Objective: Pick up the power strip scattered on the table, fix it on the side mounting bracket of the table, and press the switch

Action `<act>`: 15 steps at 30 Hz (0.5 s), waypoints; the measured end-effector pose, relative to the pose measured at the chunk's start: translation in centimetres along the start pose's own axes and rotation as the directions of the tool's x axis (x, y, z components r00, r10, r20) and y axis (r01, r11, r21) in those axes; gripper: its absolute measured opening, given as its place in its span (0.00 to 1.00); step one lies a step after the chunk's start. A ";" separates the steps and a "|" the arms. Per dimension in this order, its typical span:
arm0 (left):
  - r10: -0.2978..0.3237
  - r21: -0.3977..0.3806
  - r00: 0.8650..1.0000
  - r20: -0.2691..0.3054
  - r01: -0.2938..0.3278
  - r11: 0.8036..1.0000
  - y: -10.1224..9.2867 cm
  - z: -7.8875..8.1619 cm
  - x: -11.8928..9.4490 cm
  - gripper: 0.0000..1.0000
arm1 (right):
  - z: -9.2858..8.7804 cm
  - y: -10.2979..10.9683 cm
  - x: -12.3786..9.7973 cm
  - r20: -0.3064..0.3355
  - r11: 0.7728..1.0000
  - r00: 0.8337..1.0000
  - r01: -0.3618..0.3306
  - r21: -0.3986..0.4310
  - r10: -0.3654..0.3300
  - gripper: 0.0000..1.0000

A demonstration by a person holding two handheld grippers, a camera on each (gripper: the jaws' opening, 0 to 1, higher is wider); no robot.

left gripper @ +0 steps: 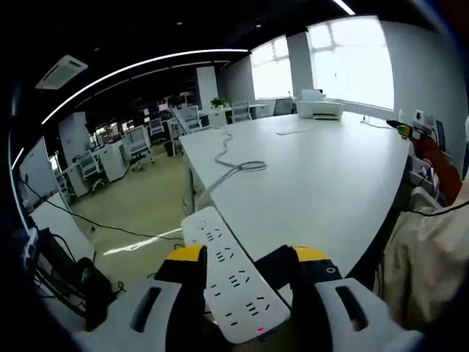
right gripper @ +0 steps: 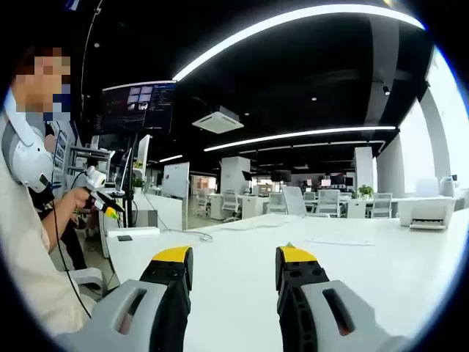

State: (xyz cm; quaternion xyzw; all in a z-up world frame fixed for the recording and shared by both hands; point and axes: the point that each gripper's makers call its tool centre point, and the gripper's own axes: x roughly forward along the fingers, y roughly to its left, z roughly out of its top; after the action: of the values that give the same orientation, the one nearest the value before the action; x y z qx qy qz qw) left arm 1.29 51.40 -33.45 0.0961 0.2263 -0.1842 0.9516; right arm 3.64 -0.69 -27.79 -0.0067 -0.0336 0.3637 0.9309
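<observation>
In the left gripper view, the left gripper (left gripper: 245, 282) is raised beside the edge of a long white table (left gripper: 322, 183), its two yellow-tipped jaws pinching a white power strip (left gripper: 233, 277) between them. The strip's long axis runs along the jaws, angled slightly up and to the left, its far end standing clear beyond the fingertips and its near end, where a small red light glows, lying low between the jaws. Rows of socket holes face the camera; no brand or writing can be read on it. A white cable (left gripper: 233, 163) snakes across the tabletop well beyond the strip, and a white printer (left gripper: 319, 108) sits at the far end by the windows. At the right edge a person's sleeve (left gripper: 429, 249) shows.

In the right gripper view, the right gripper (right gripper: 231, 271) is held level above the table (right gripper: 366, 271), its jaws spread apart with nothing between them. At left stands a person (right gripper: 29, 242) holding a small device.
</observation>
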 end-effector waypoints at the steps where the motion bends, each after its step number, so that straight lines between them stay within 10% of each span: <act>1: -0.002 0.001 1.000 -0.001 0.002 1.000 0.0 0.0 -0.1 0.49 | 0.0 0.0 0.0 -0.001 1.000 1.000 0.000 0.000 0.000 0.41; 15: -0.012 0.003 0.998 -0.056 0.012 1.000 0.6 -1.2 -0.6 0.50 | -0.1 0.3 0.0 -0.001 1.000 1.000 -0.011 -0.002 0.011 0.40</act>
State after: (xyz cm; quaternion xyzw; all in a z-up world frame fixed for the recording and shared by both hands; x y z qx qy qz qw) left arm 0.57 52.43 -34.15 0.1013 0.2532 -0.1875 0.9437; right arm 3.46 -0.47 -27.89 -0.0079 -0.0335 0.3689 0.9288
